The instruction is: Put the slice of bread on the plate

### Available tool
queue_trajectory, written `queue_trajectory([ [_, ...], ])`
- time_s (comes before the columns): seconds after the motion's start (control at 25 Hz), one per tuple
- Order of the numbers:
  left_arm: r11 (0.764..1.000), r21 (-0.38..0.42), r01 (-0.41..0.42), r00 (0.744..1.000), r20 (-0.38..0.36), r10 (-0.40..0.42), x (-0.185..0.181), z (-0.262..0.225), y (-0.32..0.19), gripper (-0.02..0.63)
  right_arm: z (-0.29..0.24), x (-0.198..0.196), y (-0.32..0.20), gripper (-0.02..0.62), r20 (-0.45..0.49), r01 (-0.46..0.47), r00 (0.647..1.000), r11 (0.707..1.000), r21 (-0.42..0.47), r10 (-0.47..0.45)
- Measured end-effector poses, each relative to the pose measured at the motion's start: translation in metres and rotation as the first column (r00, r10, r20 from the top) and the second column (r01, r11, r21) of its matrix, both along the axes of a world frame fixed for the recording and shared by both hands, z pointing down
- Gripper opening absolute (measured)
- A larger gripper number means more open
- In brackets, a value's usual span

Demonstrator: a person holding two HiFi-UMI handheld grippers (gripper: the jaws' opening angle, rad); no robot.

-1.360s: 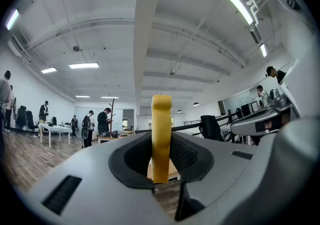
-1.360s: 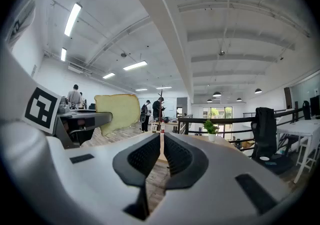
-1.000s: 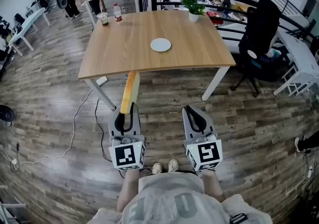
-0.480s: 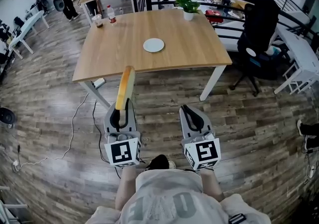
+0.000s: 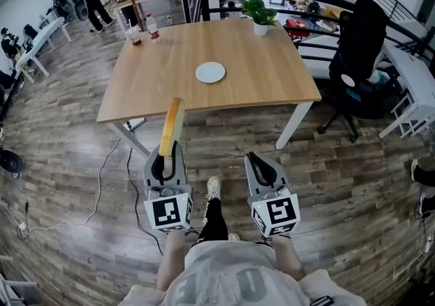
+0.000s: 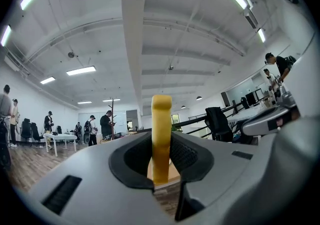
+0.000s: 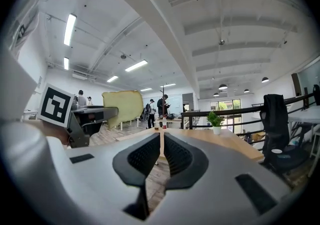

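Note:
A yellow-crusted slice of bread (image 5: 172,126) stands on edge in my left gripper (image 5: 165,156), which is shut on its lower end; it sticks out over the floor just short of the table's near edge. In the left gripper view the bread (image 6: 161,134) rises between the black pads. A small white plate (image 5: 210,72) lies near the middle of the wooden table (image 5: 272,87), well ahead of both grippers. My right gripper (image 5: 254,158) hovers over the floor beside the left, shut with nothing in it (image 7: 163,141). The right gripper view shows the bread (image 7: 122,107) at its left.
A potted plant (image 5: 261,12) stands at the table's far edge, with a bottle (image 5: 153,26) and a cup (image 5: 134,34) at the far left corner. A black office chair (image 5: 357,53) is right of the table. A cable (image 5: 102,175) runs across the floor at left. People stand at the back left.
The person has stepped forward, one leg now showing between the grippers. Both grippers have moved on toward the table. The bread is still held in the left gripper.

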State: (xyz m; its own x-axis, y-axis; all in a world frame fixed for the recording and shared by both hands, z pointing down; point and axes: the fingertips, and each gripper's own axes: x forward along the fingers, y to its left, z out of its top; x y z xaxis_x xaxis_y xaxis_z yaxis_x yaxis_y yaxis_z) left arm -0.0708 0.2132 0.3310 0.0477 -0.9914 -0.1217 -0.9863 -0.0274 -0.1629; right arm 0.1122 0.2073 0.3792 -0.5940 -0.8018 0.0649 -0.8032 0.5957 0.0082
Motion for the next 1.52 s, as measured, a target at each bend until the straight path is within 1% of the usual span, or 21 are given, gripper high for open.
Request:
queue_trajectory([
  [0.16,1.000,-0.013,0.009,1.000,0.002,-0.009,-0.004,0.006,-0.024,0.090,-0.002,-0.006,-0.023,0.035,0.001,0.010,1.000,1.000,0.004,-0.010],
  [0.32,0.998,-0.056,-0.021,1.000,-0.016,0.020,0.001,0.017,-0.065,0.089,-0.002,-0.005,-0.063,0.035,-0.013,-0.008,1.000,1.000,-0.004,0.008],
  [0.52,0.997,-0.051,-0.051,0.999,-0.017,0.051,-0.004,0.009,-0.106,0.089,-0.009,-0.020,-0.102,0.035,-0.015,0.001,1.000,1.000,-0.011,-0.001],
  [0.76,0.998,-0.030,-0.056,0.998,-0.026,0.055,-0.032,-0.010,-0.170,0.089,-0.017,-0.052,-0.170,0.035,0.009,0.009,1.000,0.999,-0.039,-0.009],
  [0.96,0.997,-0.003,-0.071,0.996,-0.055,0.071,-0.057,-0.029,-0.220,0.089,-0.040,-0.084,-0.228,0.035,0.005,0.026,1.000,1.000,-0.012,-0.026],
  [1.08,0.998,-0.014,-0.066,0.995,-0.070,0.065,-0.073,-0.027,-0.247,0.090,-0.045,-0.102,-0.258,0.035,-0.014,0.037,0.999,0.999,-0.005,-0.037],
  [1.24,0.997,-0.026,-0.070,0.998,-0.004,0.070,-0.087,-0.028,-0.281,0.089,-0.048,-0.119,-0.292,0.035,-0.027,0.032,0.999,0.999,-0.007,-0.032],
  [1.36,0.997,-0.017,-0.072,0.997,-0.016,0.072,-0.100,-0.034,-0.307,0.089,-0.050,-0.131,-0.316,0.035,-0.029,0.022,0.999,1.000,-0.007,-0.022],
  [1.44,0.997,-0.006,-0.079,0.997,-0.009,0.079,-0.107,-0.036,-0.322,0.089,-0.050,-0.139,-0.329,0.035,-0.031,0.018,0.999,1.000,-0.009,-0.018],
  [1.52,0.996,-0.012,-0.088,0.996,-0.004,0.088,-0.111,-0.035,-0.335,0.090,-0.049,-0.145,-0.341,0.035,-0.025,0.010,1.000,1.000,-0.018,-0.010],
])
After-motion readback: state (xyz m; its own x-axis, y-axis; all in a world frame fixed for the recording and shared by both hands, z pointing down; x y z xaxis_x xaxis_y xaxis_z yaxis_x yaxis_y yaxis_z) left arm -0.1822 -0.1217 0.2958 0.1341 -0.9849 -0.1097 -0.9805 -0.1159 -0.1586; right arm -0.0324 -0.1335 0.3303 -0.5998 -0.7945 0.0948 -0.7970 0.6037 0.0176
